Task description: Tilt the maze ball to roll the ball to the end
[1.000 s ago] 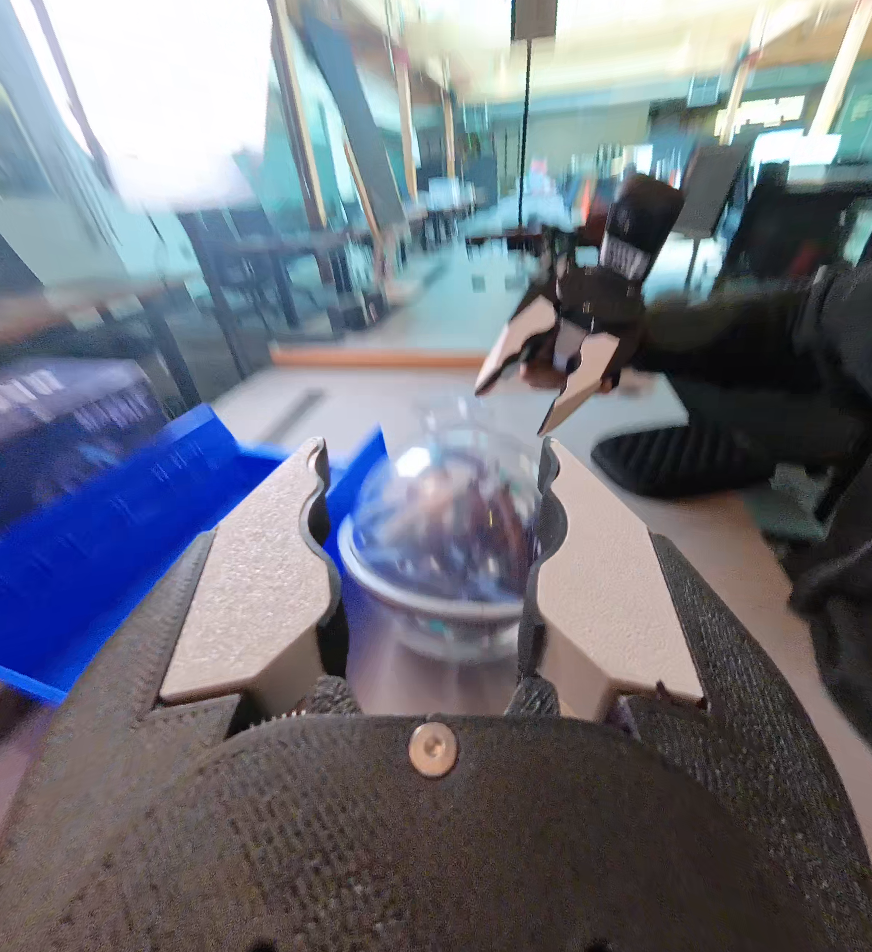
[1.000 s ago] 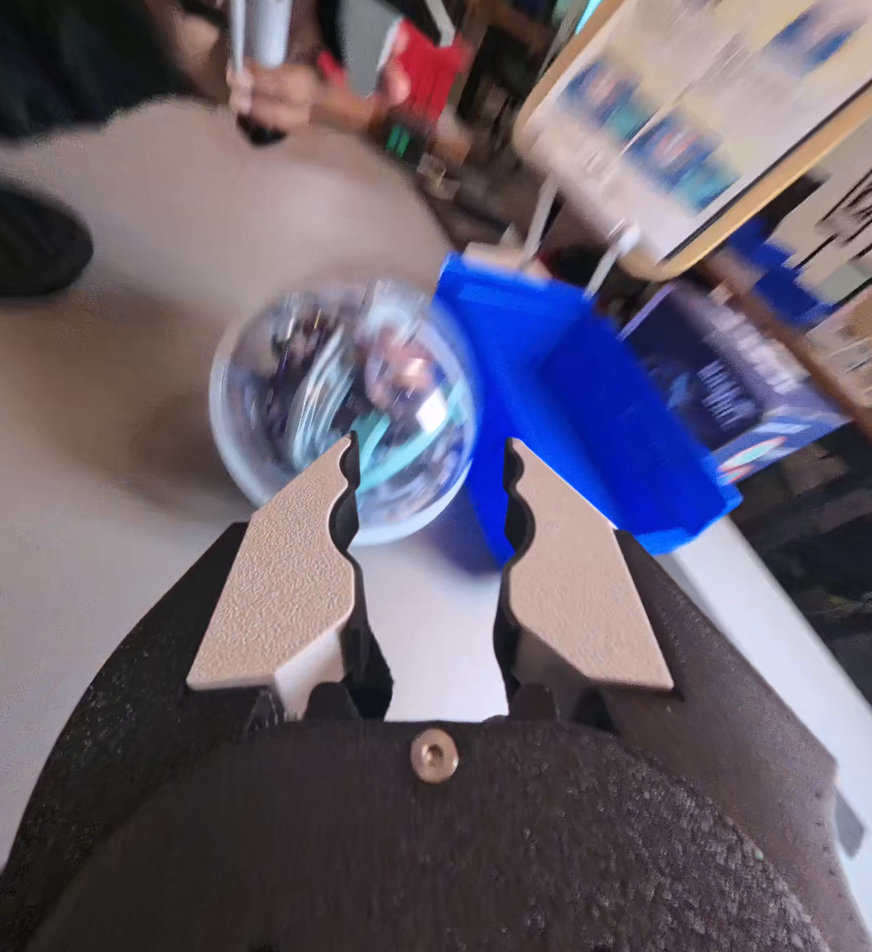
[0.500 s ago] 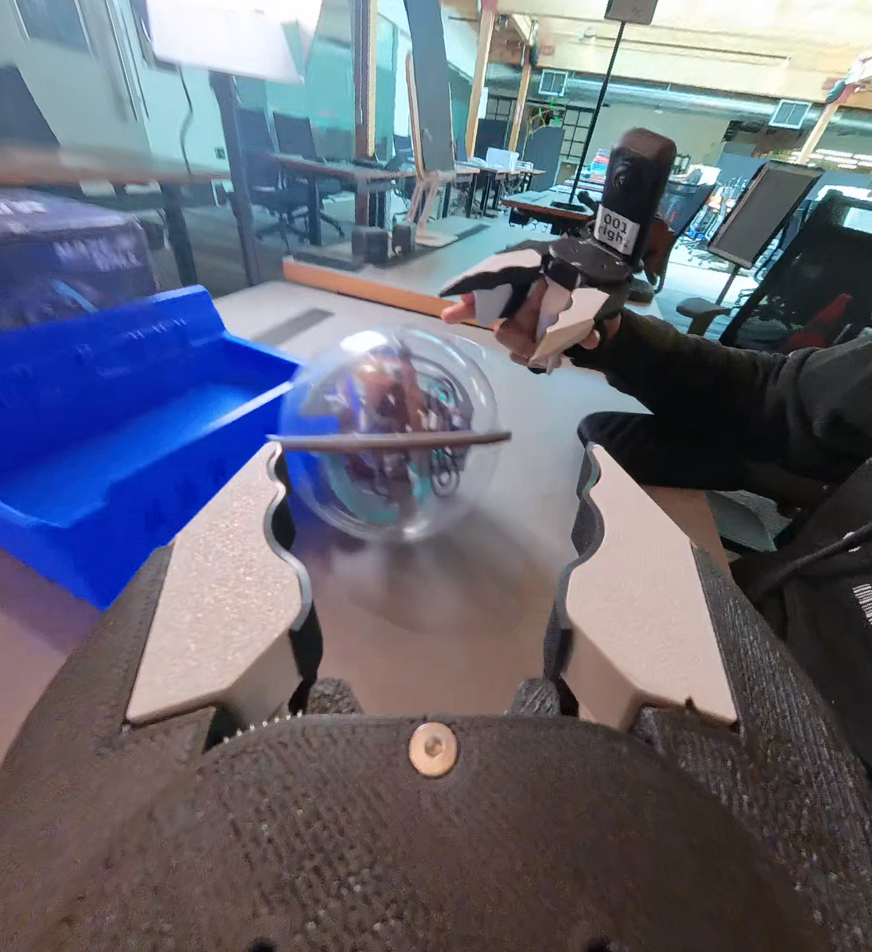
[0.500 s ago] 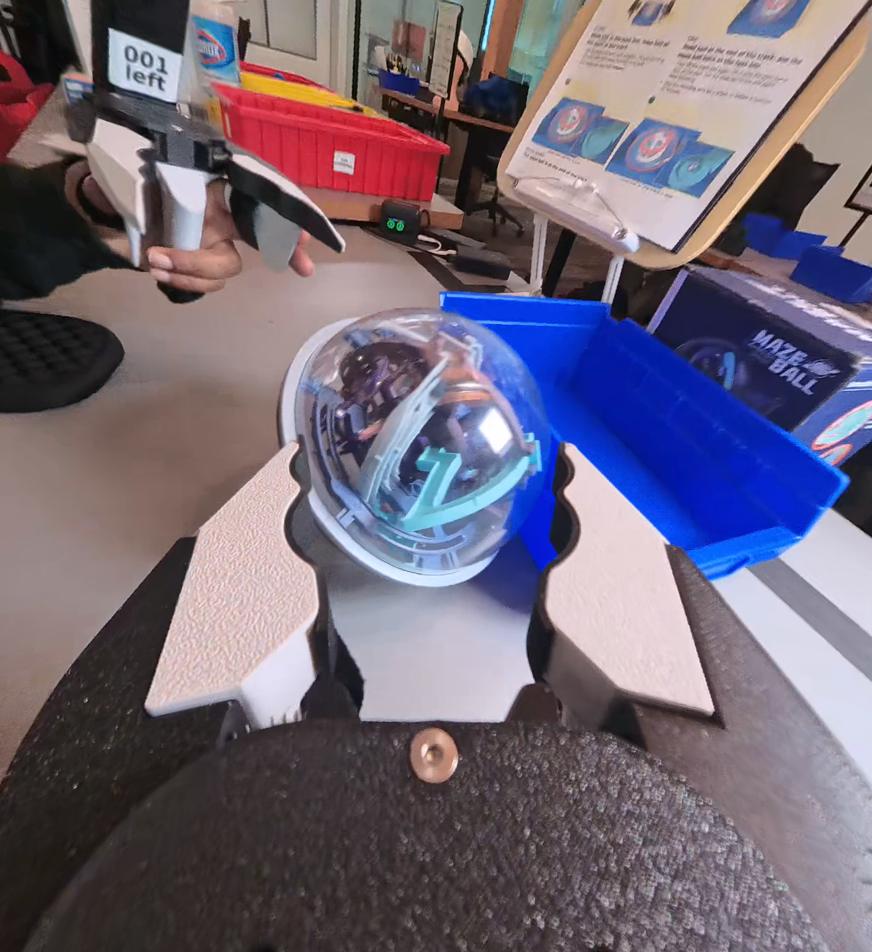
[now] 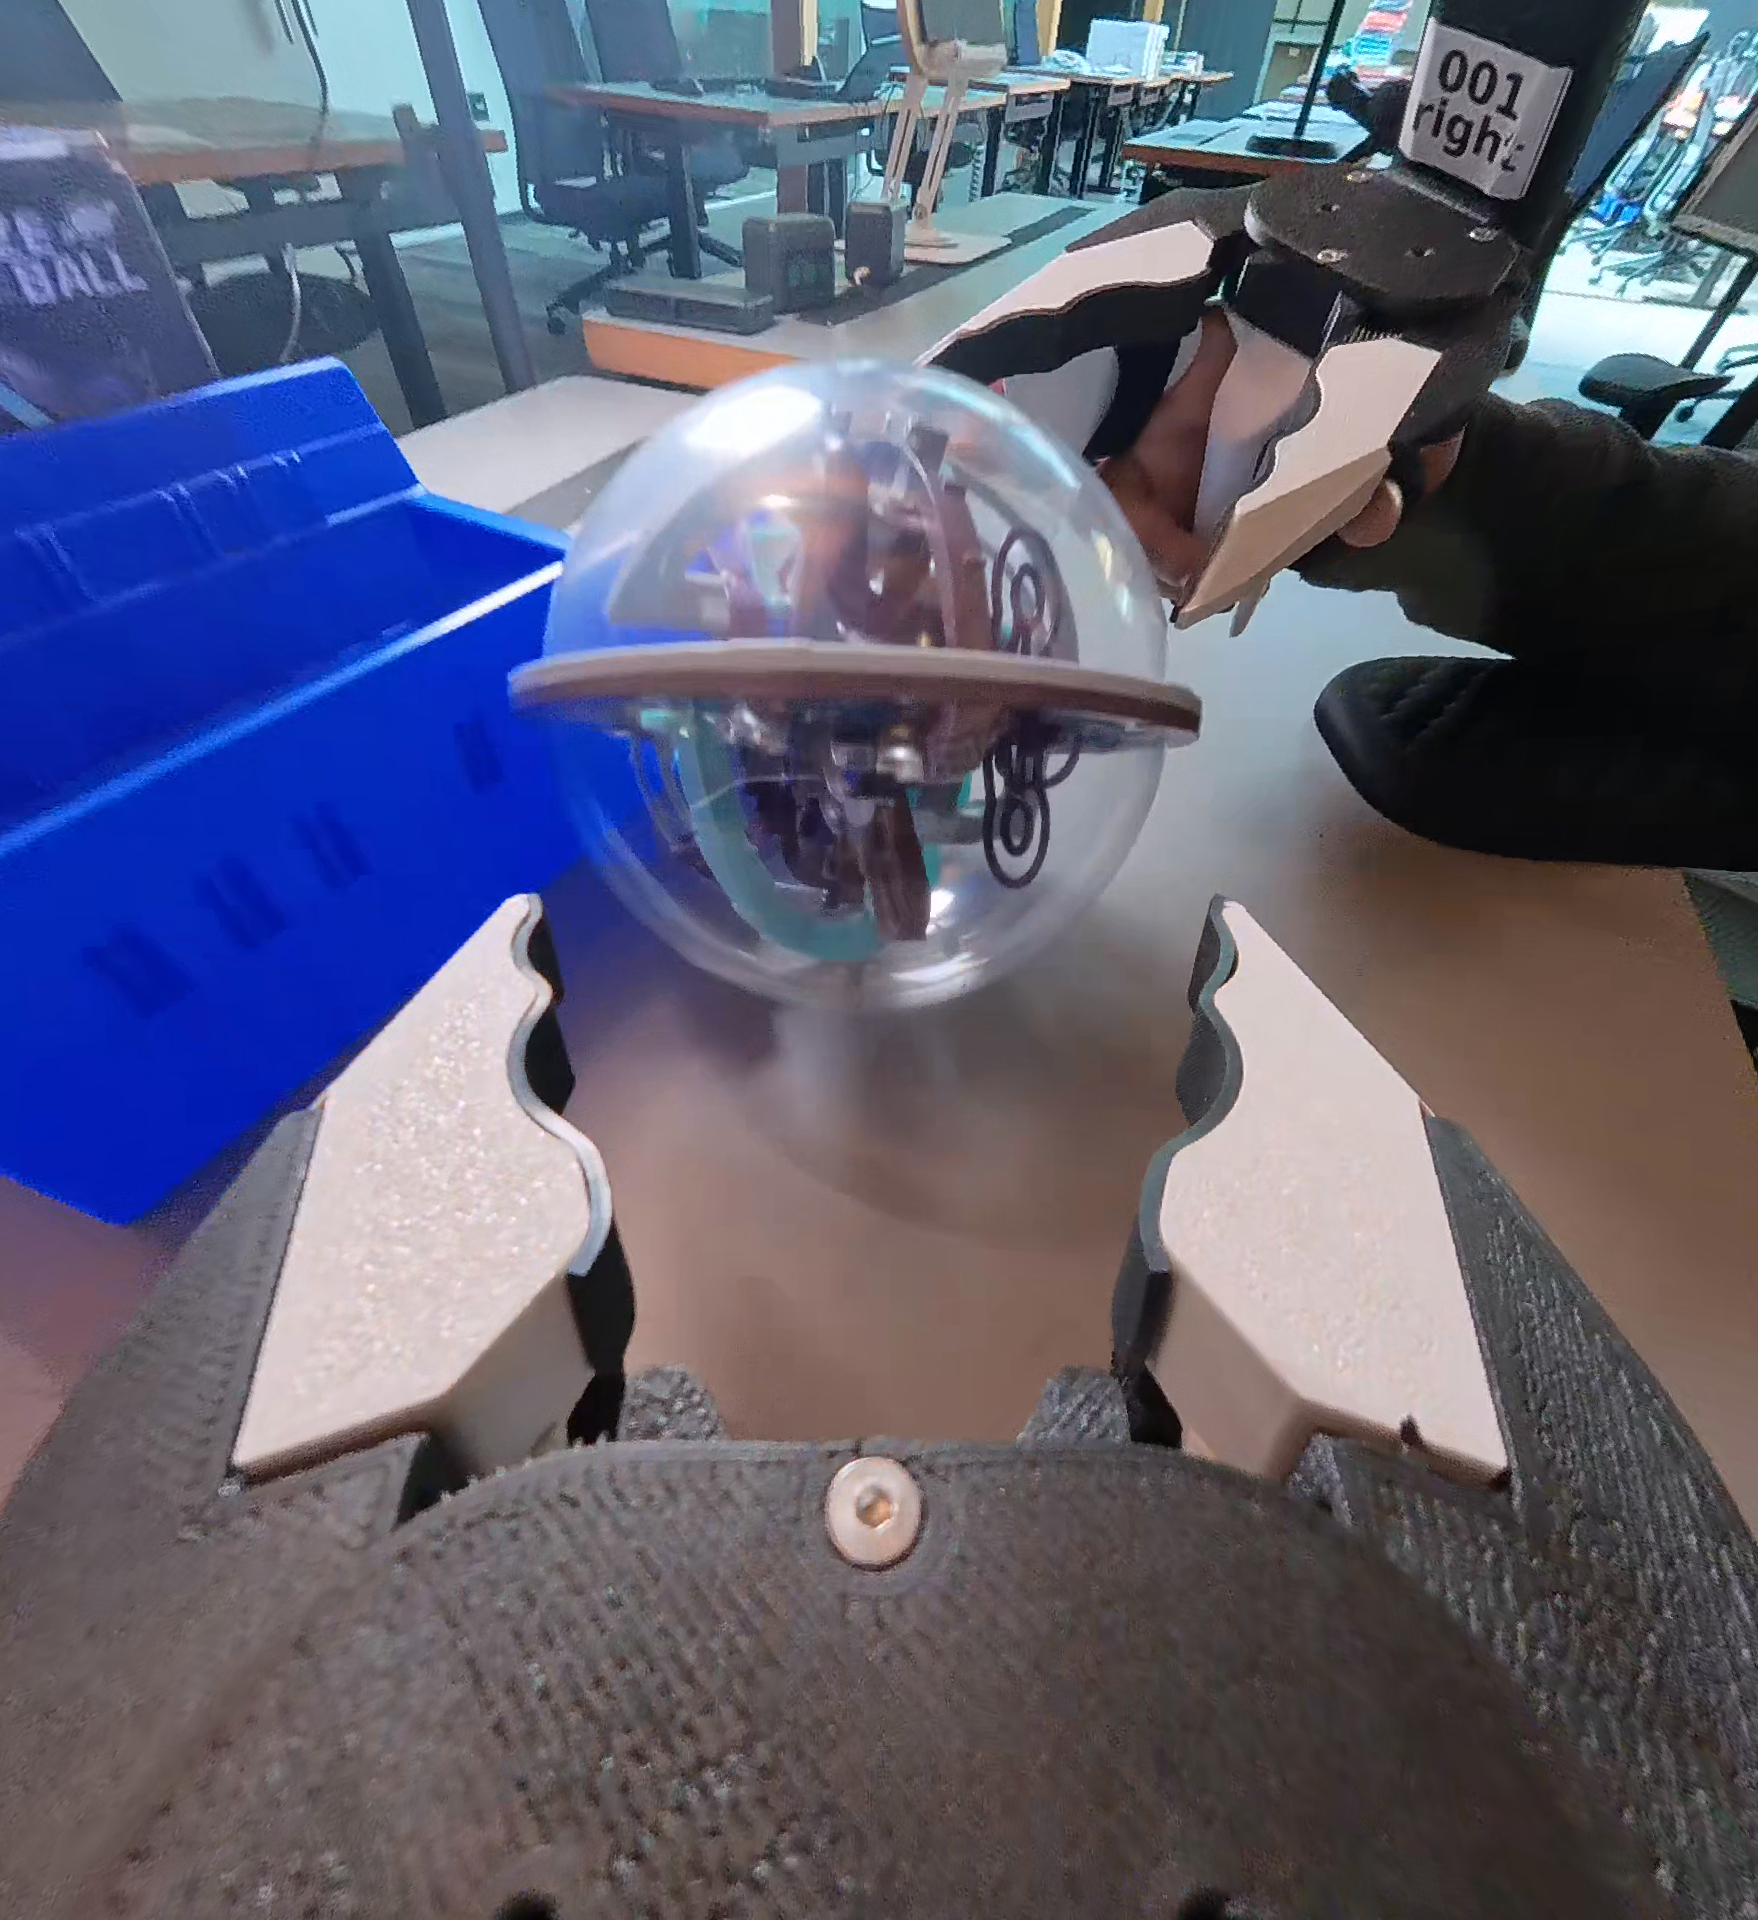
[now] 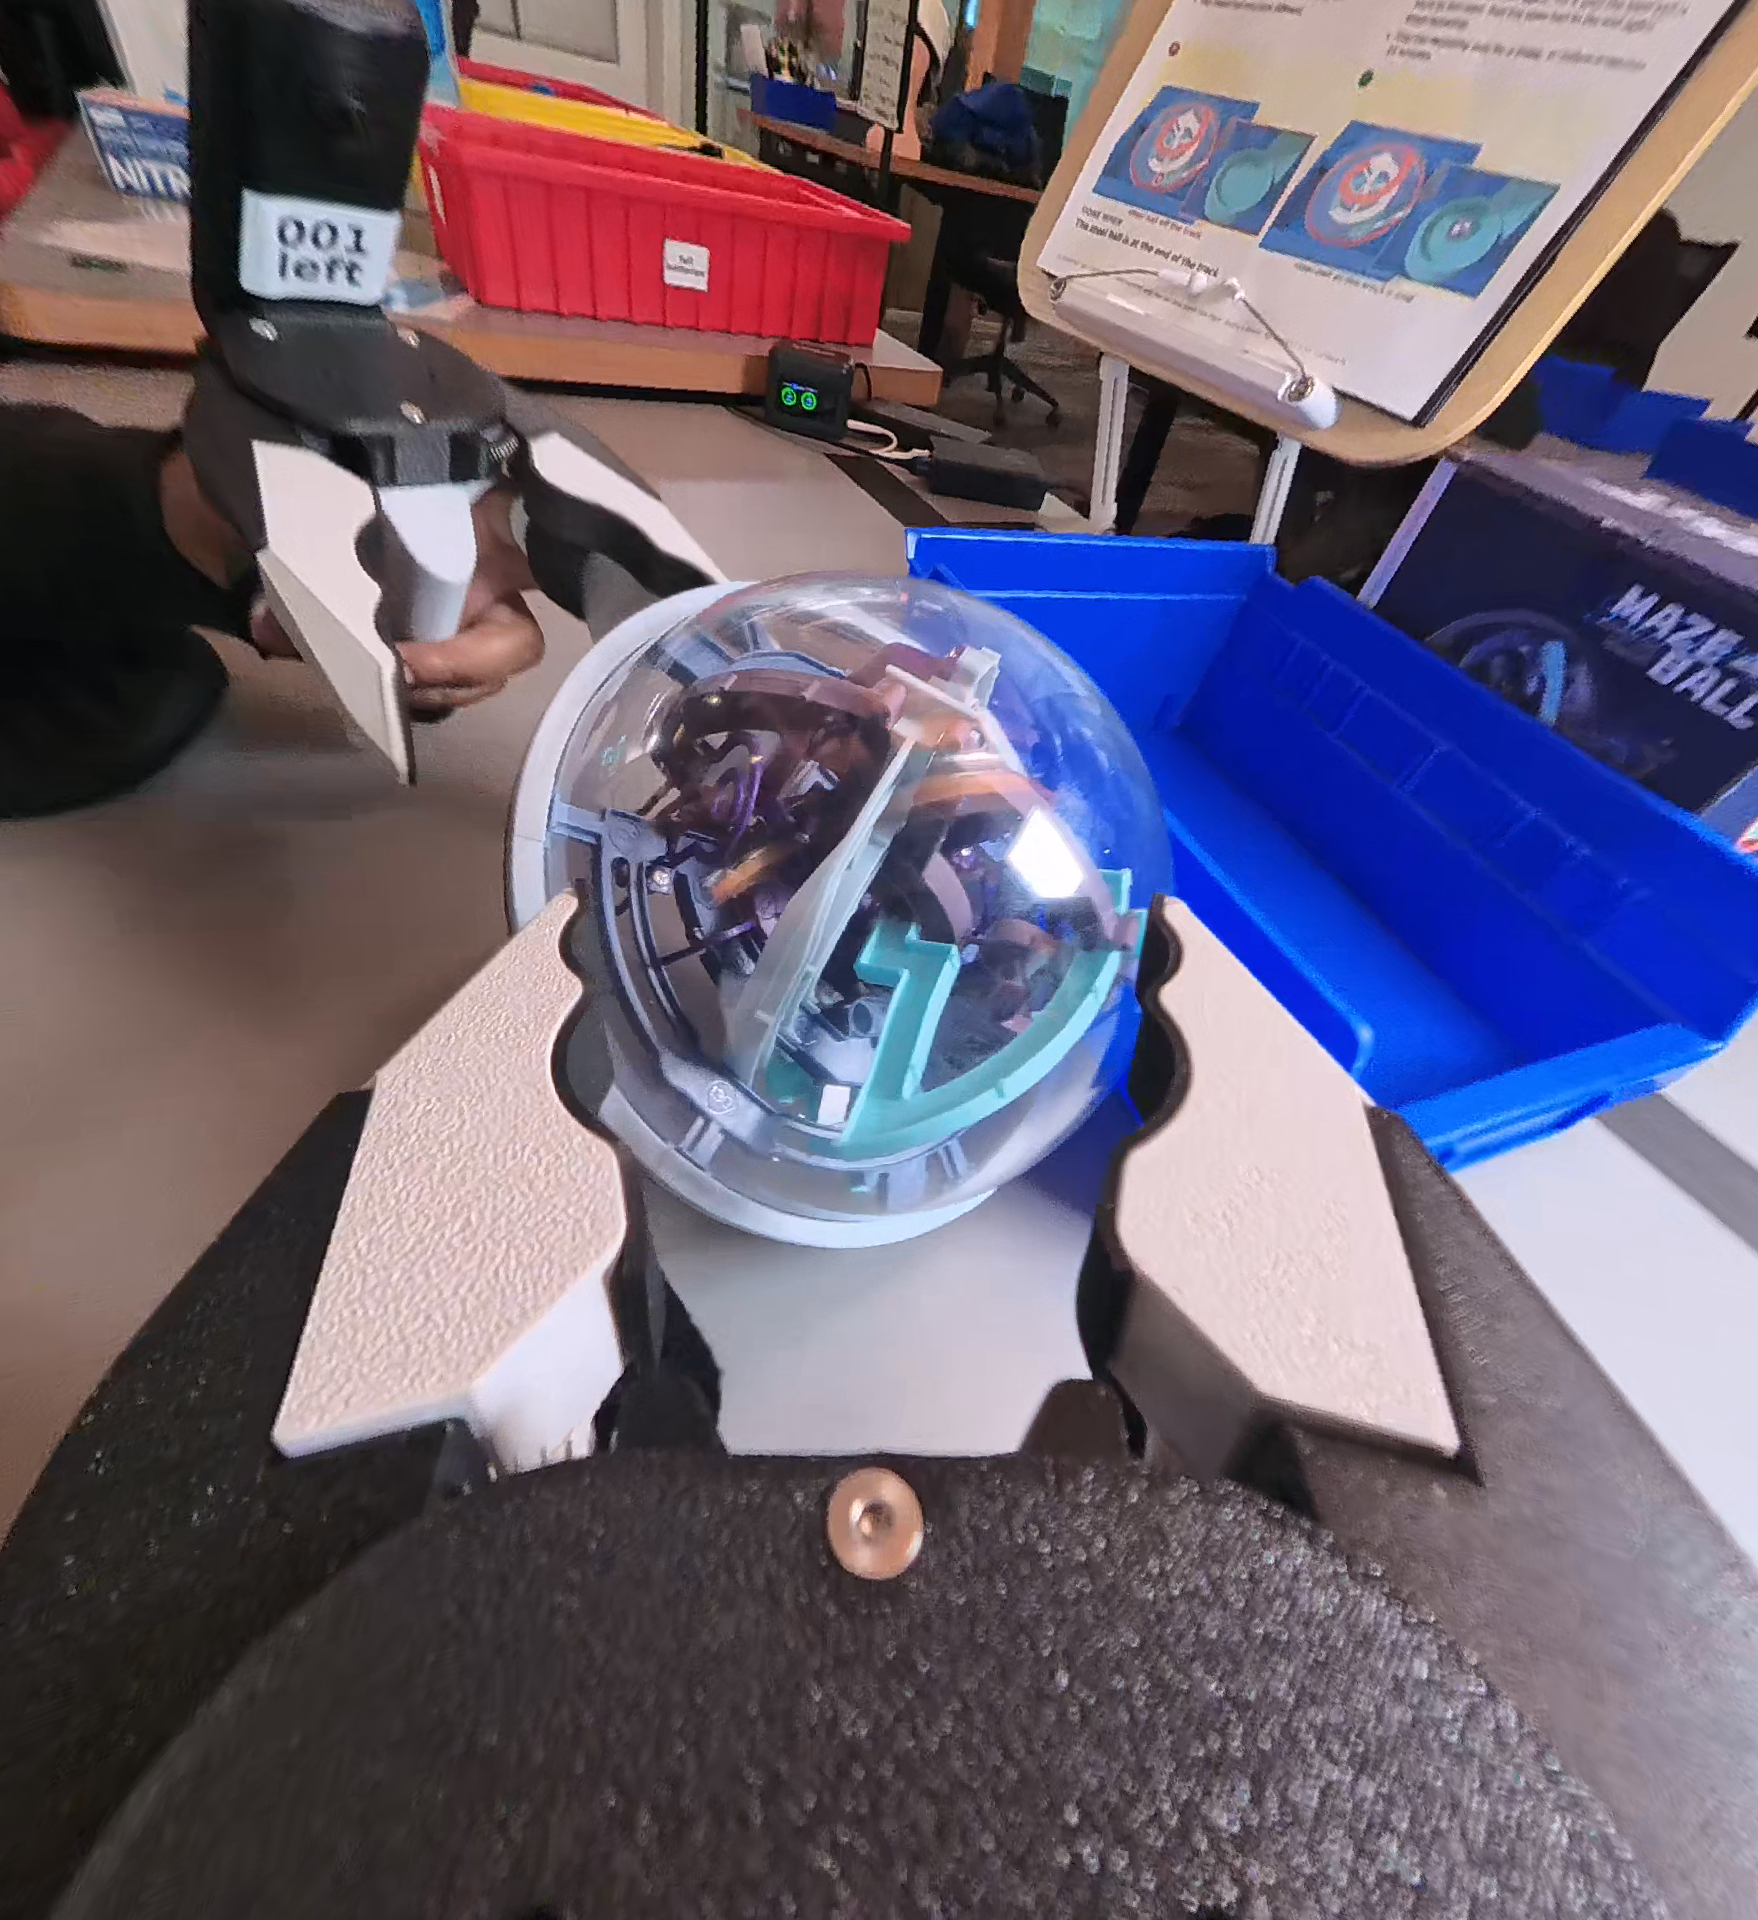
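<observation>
Looking into the blue bin (image 6: 1457, 883) at the right of the right wrist view, we see bare ribbed plastic, open-topped, with nothing inside that we can make out. It stands on the tan surface (image 5: 1374, 1039), just beside the maze ball (image 5: 854, 686), which fills the centre of both views.

That maze ball is a clear, glossy sphere with a flat grey rim around its middle, level in the left wrist view and tilted in the right. Inside it we see curved tracks in brown, teal, pale grey and purple; we cannot pick out the small rolling ball.

Our left gripper (image 5: 870, 925) has its fingers spread wide, tips short of the sphere and touching nothing. Our right gripper (image 6: 859, 925) also has its fingers wide apart, one on each side of the sphere; we cannot tell whether they touch it. Both have pale, grainy finger plates with wavy inner edges on rough black bodies.

Each gripper carries a white sticker with writing. A dark printed box (image 6: 1633, 686) stands behind the bin, a board with a printed sheet (image 6: 1374, 156) leans at upper right, and a red bin (image 6: 646, 239) sits at upper centre.
</observation>
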